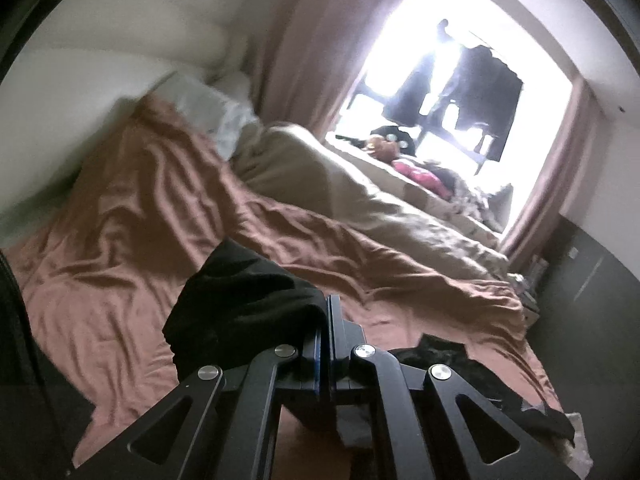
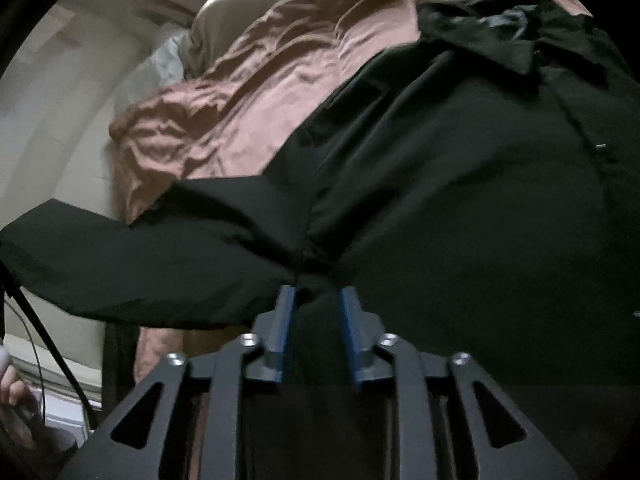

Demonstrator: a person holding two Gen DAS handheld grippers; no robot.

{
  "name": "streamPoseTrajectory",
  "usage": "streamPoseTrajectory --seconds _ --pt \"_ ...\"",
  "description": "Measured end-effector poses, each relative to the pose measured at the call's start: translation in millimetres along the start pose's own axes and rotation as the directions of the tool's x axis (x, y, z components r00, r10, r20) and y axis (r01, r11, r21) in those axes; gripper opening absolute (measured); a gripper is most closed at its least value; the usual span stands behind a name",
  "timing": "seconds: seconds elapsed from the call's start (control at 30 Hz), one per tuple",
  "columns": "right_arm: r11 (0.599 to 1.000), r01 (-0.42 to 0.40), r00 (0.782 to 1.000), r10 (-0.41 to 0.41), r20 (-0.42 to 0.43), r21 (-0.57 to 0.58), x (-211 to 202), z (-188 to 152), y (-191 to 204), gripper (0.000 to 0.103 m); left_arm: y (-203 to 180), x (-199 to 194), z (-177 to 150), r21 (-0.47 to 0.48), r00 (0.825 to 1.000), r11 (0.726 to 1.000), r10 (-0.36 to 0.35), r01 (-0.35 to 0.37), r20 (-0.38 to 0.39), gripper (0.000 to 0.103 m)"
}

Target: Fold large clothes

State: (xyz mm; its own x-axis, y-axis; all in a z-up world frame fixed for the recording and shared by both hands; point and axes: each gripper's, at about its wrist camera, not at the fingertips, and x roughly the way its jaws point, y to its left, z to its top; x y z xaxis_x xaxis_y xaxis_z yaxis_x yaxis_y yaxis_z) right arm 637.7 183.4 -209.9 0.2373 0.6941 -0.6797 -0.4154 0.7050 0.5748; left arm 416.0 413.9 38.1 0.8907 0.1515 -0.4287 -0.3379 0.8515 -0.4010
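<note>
Only the left wrist view takes in the room: the left gripper [image 1: 325,320], jaws clamped on a fold of the black garment [image 1: 244,300], held above the rumpled brown bedspread [image 1: 132,184], beige duvet [image 1: 320,184] and bright window [image 1: 460,92] beyond. The right view is filled by the matte black shirt's collar [image 2: 508,36] and sleeve [image 2: 132,256], spread on that bedspread. The right gripper [image 2: 318,300] has its blue-padded jaws parted around a bunched seam, not pressing.

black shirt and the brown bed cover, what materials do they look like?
Black shirt: thin woven cloth, matte, likely cotton or a blend; it drapes limply, shows a stitched seam, collar and small buttons. Brown bed cover: soft woven fabric with a faint sheen; fine ridged wrinkles catch the window light. Exact fibre cannot be told for either.
</note>
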Motion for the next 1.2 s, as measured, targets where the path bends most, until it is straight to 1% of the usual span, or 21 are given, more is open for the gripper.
streamPoseTrajectory --seconds 0.03,0.07,0.1,0.17,0.23,0.37,0.47,0.57,0.63,0.8,0.93,1.07,1.2 --pt "1.0 -0.008 1.0 0.008 0.024 0.004 -11 0 -6 0.06 -11 1 1 0.012 1.0 1.0 -0.01 0.01 0.0 0.002" --pt "1.0 -0.017 0.999 0.017 0.039 0.012 -20 -3 -11 0.072 -22 1 3 0.021 1.0 1.0 -0.018 0.018 -0.003 0.002" --pt "0.999 -0.029 0.998 0.028 0.05 0.025 -28 -5 -17 0.073 -31 1 3 0.028 1.0 0.999 -0.026 0.026 -0.003 0.002" --pt "0.998 -0.035 0.998 0.032 0.061 0.044 -46 -8 -30 0.073 -53 2 5 0.048 0.999 0.997 -0.054 0.054 0.0 0.002" --pt "0.999 -0.021 0.997 0.017 0.08 0.045 -65 -11 -43 0.073 -77 4 5 0.072 0.997 0.994 -0.079 0.079 -0.003 0.002" --pt "0.998 -0.021 0.992 0.014 0.124 0.056 -104 -19 -65 0.073 -122 12 1 0.118 0.992 0.985 -0.123 0.125 -0.025 0.002" --pt "0.999 -0.002 0.991 -0.005 0.134 0.054 -129 -24 -78 0.073 -159 20 -3 0.152 0.986 0.974 -0.163 0.168 -0.047 0.002" --pt "0.998 0.017 0.989 -0.025 0.147 0.057 -152 -33 -89 0.073 -191 30 -9 0.181 0.98 0.964 -0.186 0.196 -0.07 0.002" --pt "0.997 0.057 0.987 -0.065 0.148 0.054 -164 -37 -95 0.073 -214 40 -15 0.203 0.975 0.955 -0.199 0.215 -0.094 0.002" --pt "0.995 0.076 0.982 -0.086 0.17 0.063 -198 -42 -115 0.073 -260 64 -38 0.247 0.962 0.934 -0.224 0.257 -0.153 0.002" --pt "0.993 0.091 0.977 -0.104 0.189 0.074 -221 -48 -130 0.073 -290 89 -59 0.265 0.948 0.919 -0.243 0.293 -0.206 0.002" --pt "0.99 0.104 0.971 -0.122 0.207 0.094 -239 -54 -145 0.073 -311 114 -79 0.232 0.929 0.918 -0.26 0.323 -0.263 0.002" --pt "0.987 0.109 0.967 -0.132 0.216 0.116 -253 -60 -154 0.073 -331 144 -107 0.167 0.885 0.911 -0.301 0.377 -0.354 0.002"
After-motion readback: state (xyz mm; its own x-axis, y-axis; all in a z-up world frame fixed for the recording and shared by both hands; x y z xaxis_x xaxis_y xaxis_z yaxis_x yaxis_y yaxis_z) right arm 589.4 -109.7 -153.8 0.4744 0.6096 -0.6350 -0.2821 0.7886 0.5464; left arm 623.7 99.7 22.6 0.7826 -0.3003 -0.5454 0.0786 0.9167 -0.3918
